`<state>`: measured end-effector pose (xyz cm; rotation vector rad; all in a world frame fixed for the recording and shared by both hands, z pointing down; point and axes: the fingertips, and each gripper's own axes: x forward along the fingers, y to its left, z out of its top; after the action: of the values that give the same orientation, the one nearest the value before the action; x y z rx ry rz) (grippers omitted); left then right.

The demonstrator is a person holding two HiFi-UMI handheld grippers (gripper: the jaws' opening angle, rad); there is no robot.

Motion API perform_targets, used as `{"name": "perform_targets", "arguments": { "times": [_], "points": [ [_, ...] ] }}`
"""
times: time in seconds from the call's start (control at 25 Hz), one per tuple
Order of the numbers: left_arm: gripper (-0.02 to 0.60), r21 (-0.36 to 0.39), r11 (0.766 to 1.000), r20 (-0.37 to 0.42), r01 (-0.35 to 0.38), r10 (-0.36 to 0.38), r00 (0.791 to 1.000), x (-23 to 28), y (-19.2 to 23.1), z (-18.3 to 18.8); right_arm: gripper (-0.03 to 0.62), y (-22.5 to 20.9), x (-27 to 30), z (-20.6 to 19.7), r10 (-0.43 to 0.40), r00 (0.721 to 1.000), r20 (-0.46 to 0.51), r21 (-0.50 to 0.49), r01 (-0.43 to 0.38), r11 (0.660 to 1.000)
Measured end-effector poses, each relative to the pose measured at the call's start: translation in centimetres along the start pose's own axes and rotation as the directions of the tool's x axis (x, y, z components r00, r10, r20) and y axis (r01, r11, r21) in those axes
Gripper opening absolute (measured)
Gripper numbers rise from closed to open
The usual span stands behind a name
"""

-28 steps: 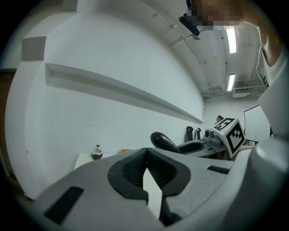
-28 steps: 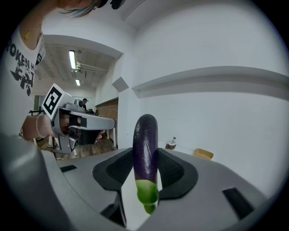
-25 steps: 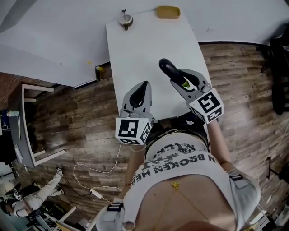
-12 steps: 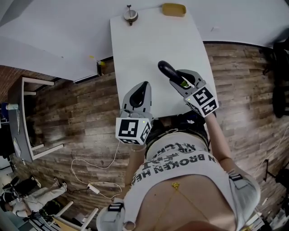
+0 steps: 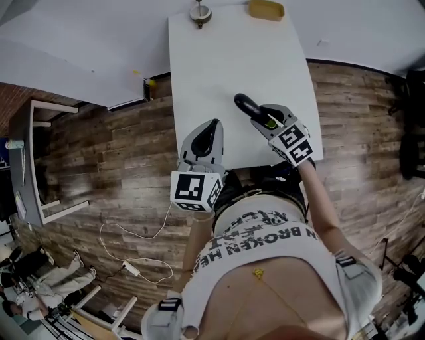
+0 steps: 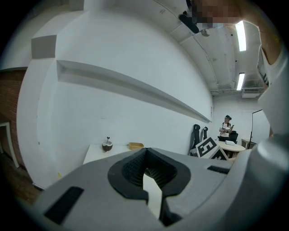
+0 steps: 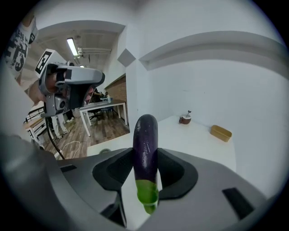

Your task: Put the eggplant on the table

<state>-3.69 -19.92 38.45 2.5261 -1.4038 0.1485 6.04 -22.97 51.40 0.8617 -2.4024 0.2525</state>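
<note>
A dark purple eggplant [image 5: 246, 105] with a green stem end sticks out of my right gripper [image 5: 256, 115], over the near right part of the white table [image 5: 226, 60]. In the right gripper view the pads [image 7: 175, 171] press on the eggplant [image 7: 145, 144] near its green end, and its purple tip points away towards the table's far end. I cannot tell whether it touches the tabletop. My left gripper [image 5: 212, 127] hovers at the table's near edge, to the left of the right one. Its jaws meet at the tips with nothing between them, as the left gripper view [image 6: 145, 153] also shows.
A small brown bowl with a stick [image 5: 200, 12] and a flat yellow dish [image 5: 265, 9] stand at the table's far end. Wooden floor surrounds the table, with a white cable [image 5: 133, 265] on it at the lower left. A grey side table [image 5: 30, 166] stands at the far left.
My right gripper has sunk towards the tabletop with the eggplant still in it. The left gripper looks about where it was.
</note>
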Motion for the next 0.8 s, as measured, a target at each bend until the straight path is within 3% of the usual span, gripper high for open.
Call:
{"name": "perform_targets", "arguments": {
  "times": [0.8],
  "points": [
    [0.006,-0.048,0.998,-0.063,-0.035,0.032,0.997,-0.3,2.2,-3.0,0.167,0.8,6.7,-7.4,0.089,0.974,-0.21,-0.012,-0.093,0.996]
  ]
}}
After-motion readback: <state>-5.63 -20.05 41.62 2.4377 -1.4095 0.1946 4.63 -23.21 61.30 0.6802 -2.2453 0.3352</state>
